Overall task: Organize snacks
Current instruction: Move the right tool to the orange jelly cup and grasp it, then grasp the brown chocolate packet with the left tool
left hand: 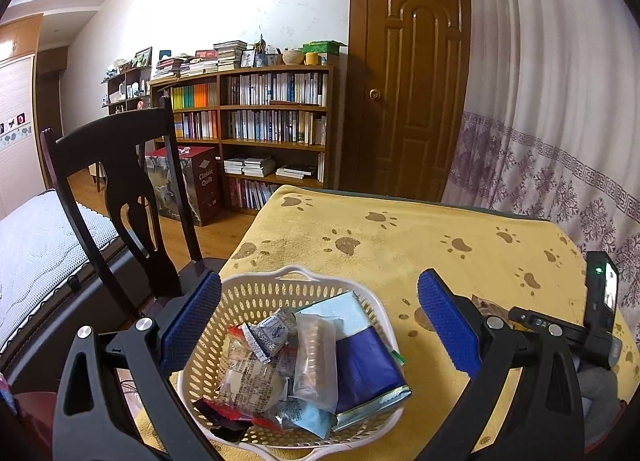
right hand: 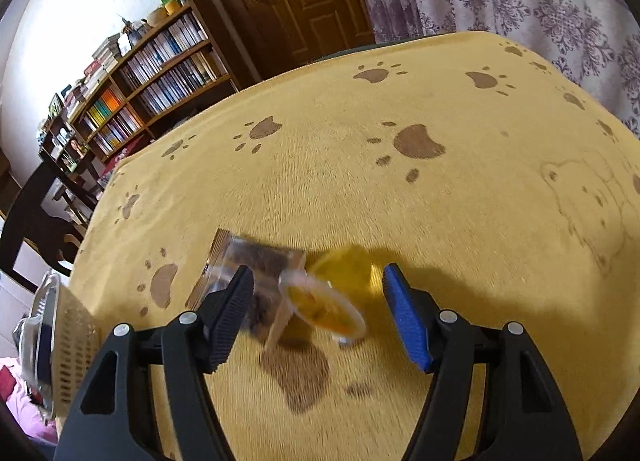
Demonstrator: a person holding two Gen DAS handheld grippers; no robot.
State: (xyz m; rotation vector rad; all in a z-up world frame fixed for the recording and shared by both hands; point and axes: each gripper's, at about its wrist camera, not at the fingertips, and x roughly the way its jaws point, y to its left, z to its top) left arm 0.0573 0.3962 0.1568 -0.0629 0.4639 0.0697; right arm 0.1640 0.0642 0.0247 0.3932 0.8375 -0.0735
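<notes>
A white perforated basket (left hand: 248,293) sits at the table's near left corner, filled with several wrapped snacks, among them a blue-and-white packet (left hand: 362,365) and a clear cookie sleeve (left hand: 314,357). My left gripper (left hand: 320,321) hovers open above the basket, one finger on each side. In the right wrist view my right gripper (right hand: 318,309) is open over two snacks lying on the cloth: an orange jelly cup (right hand: 332,293) tipped on its side between the fingers, and a clear packet of brown pieces (right hand: 248,261) by the left finger. The basket's edge (right hand: 76,337) shows at the lower left.
A yellow paw-print cloth (right hand: 400,201) covers the table. A dark wooden chair (left hand: 120,189) stands at the table's left side, with a bed behind it. A bookshelf, a wooden door and a patterned curtain lie beyond. The right gripper's body (left hand: 600,301) shows in the left wrist view.
</notes>
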